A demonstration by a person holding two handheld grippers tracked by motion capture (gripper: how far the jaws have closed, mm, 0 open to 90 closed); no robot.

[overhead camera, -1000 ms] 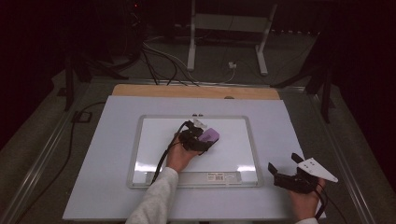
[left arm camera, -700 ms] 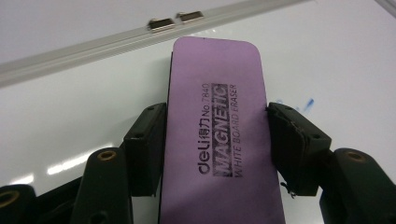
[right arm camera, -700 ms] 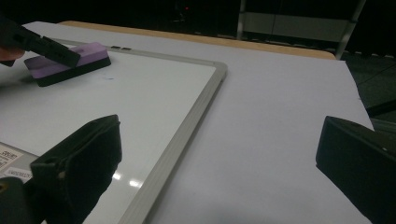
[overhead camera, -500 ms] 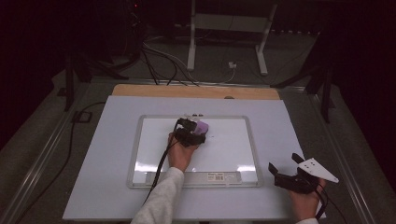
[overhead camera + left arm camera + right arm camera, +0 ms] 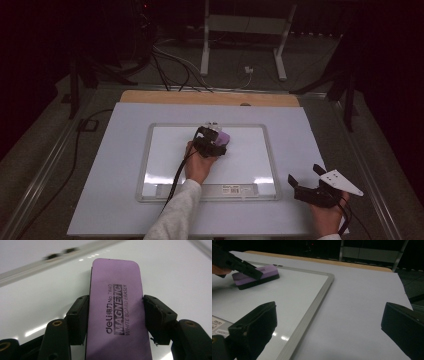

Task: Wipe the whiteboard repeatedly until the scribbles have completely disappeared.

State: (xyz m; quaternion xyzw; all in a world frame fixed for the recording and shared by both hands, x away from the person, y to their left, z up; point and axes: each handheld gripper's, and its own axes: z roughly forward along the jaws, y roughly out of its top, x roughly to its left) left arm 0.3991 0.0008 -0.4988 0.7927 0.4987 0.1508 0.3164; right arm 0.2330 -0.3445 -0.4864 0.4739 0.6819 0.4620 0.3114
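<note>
White-topped table (image 5: 110,200), framed whiteboard (image 5: 165,170) flat at its centre.

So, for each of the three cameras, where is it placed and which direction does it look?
High view: above the person's side, looking forward and down on the whiteboard; both forearms enter below.
Left gripper view: on the left claw, looking along its jaws, shut on the purple eraser.
Right gripper view: on the right claw, open, facing across the whiteboard's corner.
Shared: eraser and whiteboard appear in all three.
</note>
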